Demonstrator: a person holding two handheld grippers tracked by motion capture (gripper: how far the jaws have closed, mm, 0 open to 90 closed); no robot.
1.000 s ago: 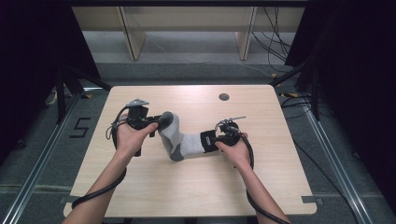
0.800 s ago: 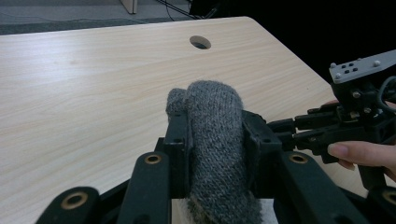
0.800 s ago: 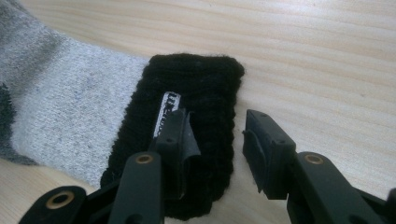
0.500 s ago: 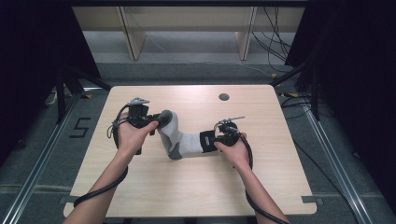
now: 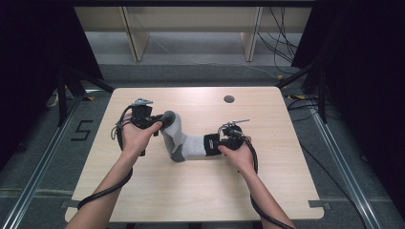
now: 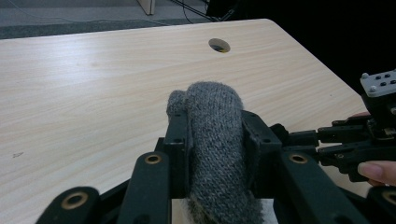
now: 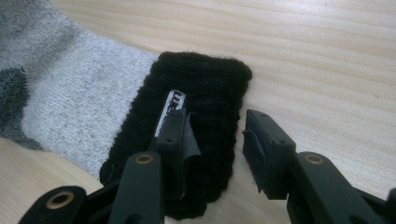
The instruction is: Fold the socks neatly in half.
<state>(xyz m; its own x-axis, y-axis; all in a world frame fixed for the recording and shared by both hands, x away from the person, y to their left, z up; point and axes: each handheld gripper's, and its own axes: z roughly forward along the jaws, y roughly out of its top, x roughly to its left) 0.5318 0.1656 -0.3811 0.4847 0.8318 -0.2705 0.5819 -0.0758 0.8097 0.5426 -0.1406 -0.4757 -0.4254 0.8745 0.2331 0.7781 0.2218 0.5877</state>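
With the left claw [image 6: 212,140] pinching the sock [image 5: 184,140] toe, the spread right claw [image 7: 212,140] is straddling the black cuff [image 7: 196,107] on the worktop [image 5: 200,191] and needs a firm grip before pulling.

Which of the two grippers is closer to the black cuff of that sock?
The right. The right gripper sits over the black cuff, its jaws apart with one edge between them. The left gripper is at the far end, clamped on the grey toe.

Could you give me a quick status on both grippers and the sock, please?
Left gripper shut on sock toe. Right gripper open over black cuff. Sock flat on table; nothing obstructing.
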